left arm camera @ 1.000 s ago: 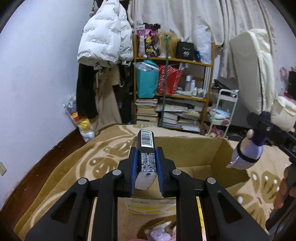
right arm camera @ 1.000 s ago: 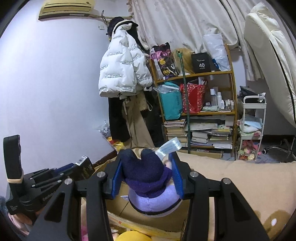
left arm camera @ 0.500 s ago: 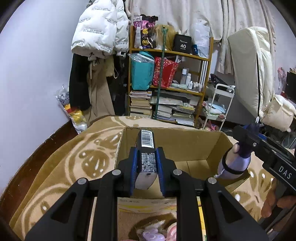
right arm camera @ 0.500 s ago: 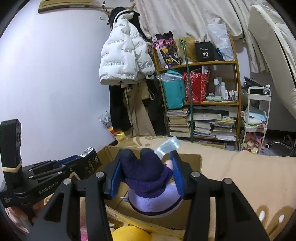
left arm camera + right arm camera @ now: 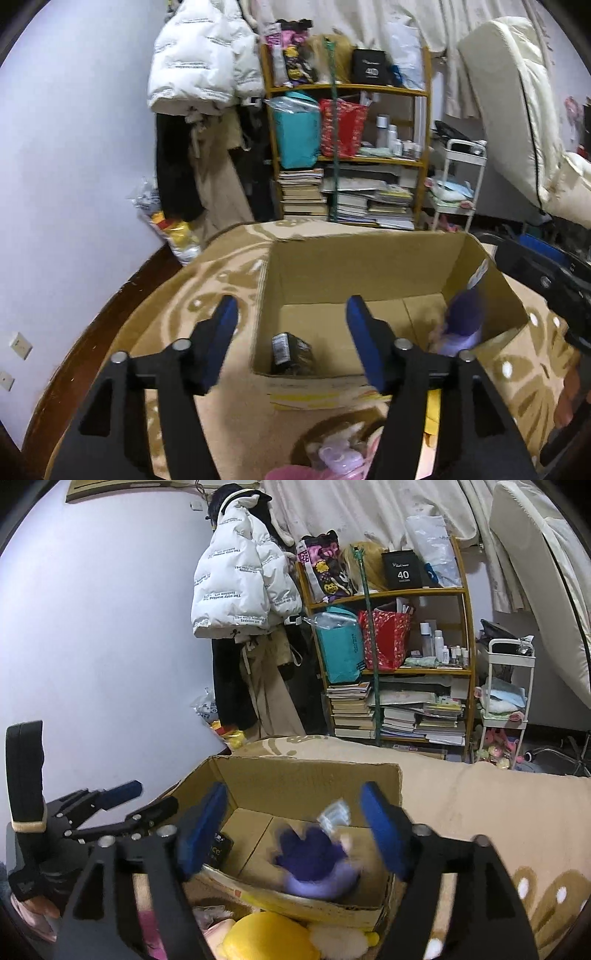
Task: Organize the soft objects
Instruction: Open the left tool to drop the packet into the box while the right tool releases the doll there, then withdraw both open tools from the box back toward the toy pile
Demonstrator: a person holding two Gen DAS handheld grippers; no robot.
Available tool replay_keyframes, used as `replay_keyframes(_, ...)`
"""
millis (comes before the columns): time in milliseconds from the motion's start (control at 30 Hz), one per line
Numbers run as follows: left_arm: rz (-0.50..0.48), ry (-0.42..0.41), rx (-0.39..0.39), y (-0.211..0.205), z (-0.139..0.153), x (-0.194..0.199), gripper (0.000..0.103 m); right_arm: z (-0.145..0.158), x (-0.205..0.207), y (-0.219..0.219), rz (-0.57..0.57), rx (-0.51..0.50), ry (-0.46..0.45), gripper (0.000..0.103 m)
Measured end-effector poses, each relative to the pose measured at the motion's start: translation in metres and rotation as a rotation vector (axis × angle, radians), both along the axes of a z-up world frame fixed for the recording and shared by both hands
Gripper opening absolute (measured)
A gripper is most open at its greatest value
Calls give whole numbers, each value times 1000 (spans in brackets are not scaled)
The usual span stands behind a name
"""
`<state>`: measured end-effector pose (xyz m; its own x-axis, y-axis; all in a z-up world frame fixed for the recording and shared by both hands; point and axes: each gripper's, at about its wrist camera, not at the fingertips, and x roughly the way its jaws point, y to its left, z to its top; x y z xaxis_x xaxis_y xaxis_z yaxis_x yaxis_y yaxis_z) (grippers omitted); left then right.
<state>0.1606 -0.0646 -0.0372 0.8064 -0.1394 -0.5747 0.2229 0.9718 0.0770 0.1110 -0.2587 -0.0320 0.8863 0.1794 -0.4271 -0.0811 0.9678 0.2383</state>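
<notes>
Inside cardboard box (image 5: 362, 266), dark packet (image 5: 291, 353), blurred, seemingly purple plush (image 5: 316, 860)

The right gripper (image 5: 293, 830) is opening above the box (image 5: 306, 779), nothing pressed between its blue pads (image 5: 384, 830). A blurred purple plush (image 5: 314, 864) lies inside the box near its front wall. A dark packet (image 5: 220, 849) sits in the box's left corner. The left gripper (image 5: 125, 805) stands spread at the box's left edge.
</notes>
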Motion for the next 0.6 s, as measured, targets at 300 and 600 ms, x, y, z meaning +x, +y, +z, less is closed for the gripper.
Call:
replay_keyframes(300, 34, -6, -16, 19, 18, -13, 94, 12, -25, 4, -37, 4, -20, 103)
replay_keyframes(600, 66, 12, 5, 36, 22, -35, 100, 15, -43, 13, -41, -6, 18, 103)
